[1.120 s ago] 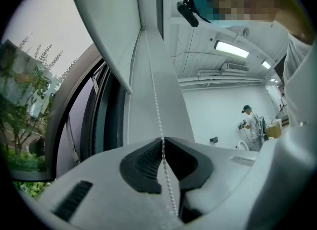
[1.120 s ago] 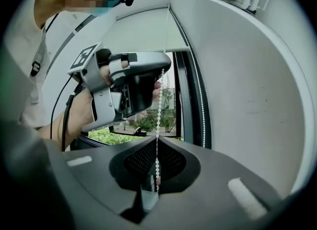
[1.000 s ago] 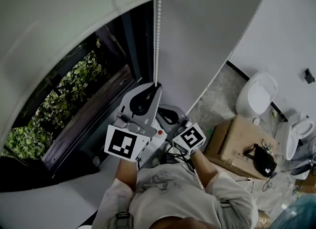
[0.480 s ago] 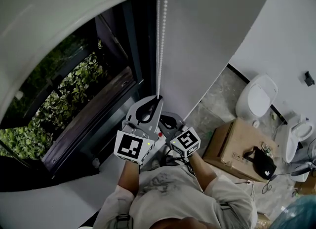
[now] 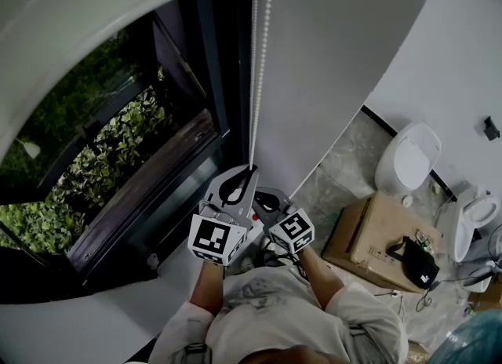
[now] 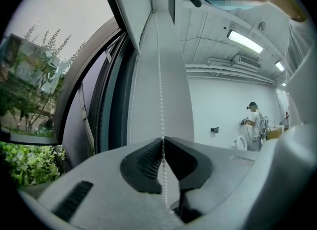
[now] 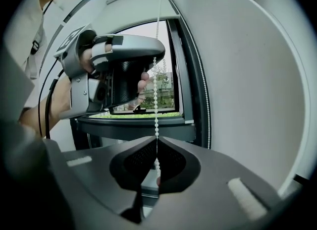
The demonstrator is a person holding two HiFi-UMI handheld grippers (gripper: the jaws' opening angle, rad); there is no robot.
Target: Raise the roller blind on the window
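The white roller blind [image 5: 86, 17] covers the upper left of the head view, with the dark window [image 5: 133, 151] and green leaves showing below its lower edge. A white bead chain [image 5: 252, 80] hangs in two strands beside the window frame. My left gripper [image 5: 249, 171] is shut on one strand, the chain [image 6: 159, 90] running straight down between its pads [image 6: 151, 157]. Just below and to the right, my right gripper [image 5: 265, 195] is shut on the same chain [image 7: 156, 90]. The left gripper [image 7: 119, 70] shows above it in the right gripper view.
A white wall runs along the right of the chain. On the floor at the right stand a toilet [image 5: 408, 154], a second toilet [image 5: 471, 209] and a cardboard box [image 5: 375, 233] with a black object on it. Another person [image 6: 254, 125] stands far off.
Both grippers have come down with the chain held between their jaws. The blind's lower edge has risen, and more of the window shows.
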